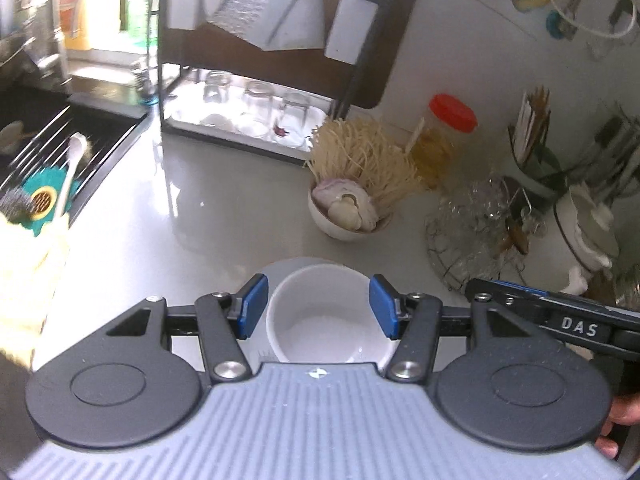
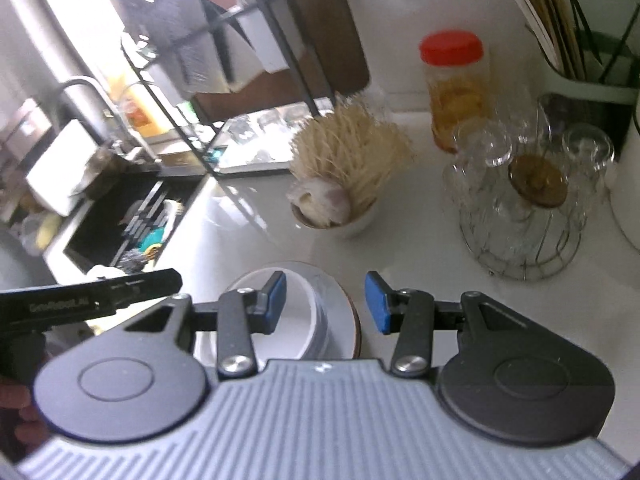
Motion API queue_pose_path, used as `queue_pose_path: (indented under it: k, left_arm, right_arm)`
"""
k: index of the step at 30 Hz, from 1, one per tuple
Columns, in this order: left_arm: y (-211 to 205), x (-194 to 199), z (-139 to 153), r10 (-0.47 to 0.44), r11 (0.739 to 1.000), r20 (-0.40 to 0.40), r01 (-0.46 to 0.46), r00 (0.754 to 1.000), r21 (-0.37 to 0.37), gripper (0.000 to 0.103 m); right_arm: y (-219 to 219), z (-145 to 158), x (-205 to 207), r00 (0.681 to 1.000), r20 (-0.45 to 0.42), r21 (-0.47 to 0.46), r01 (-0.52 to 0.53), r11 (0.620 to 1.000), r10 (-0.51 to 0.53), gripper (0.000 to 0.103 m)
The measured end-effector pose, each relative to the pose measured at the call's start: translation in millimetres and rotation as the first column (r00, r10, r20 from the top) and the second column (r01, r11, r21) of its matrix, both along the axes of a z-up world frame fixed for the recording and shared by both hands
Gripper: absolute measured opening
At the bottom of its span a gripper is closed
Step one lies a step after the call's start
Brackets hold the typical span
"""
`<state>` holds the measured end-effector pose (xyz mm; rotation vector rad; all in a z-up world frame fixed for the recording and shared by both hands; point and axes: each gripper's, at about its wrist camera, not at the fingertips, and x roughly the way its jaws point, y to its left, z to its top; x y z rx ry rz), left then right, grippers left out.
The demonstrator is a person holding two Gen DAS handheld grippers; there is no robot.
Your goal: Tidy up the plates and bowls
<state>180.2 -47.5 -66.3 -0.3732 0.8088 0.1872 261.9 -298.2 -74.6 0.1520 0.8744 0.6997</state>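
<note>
A white bowl [image 1: 328,320] sits on a plate [image 1: 276,270] on the pale counter, close under both grippers. In the left wrist view my left gripper [image 1: 318,306] hovers above it, open, with the bowl seen between its blue pads and untouched. From the right wrist view the bowl [image 2: 308,320] rests on the brown-rimmed plate [image 2: 352,320]. My right gripper [image 2: 326,304] is open above them and empty, its left pad in front of the bowl. Each gripper's fingers [image 1: 520,304] [image 2: 120,292] show at the edge of the other's view.
A black dish rack [image 1: 256,60] with upturned glasses stands at the back. The sink [image 1: 60,140] lies to the left. A small bowl of garlic with a dry noodle bundle [image 1: 352,208], a red-lidded jar [image 1: 448,128] and a wire stand of glasses [image 2: 520,200] crowd the right.
</note>
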Motion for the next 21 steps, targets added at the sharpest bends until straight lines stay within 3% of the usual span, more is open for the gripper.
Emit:
queue_pose_path:
  k: [12,21]
  left_arm:
    - [-34,-64,33,0.023,1.0,0.083,-0.024,0.996,0.006,0.062]
    - [-41,-114,40,-0.031,0.999,0.129,0.029,0.991,0.02,0.062]
  right_arm:
    - [-31,37,-55,0.992,0.125,0.044,-0.003,0.999,-0.002,0.047]
    - [-34,31,-108,0.988,0.139,0.071,0.057,0.996,-0.066,0.047]
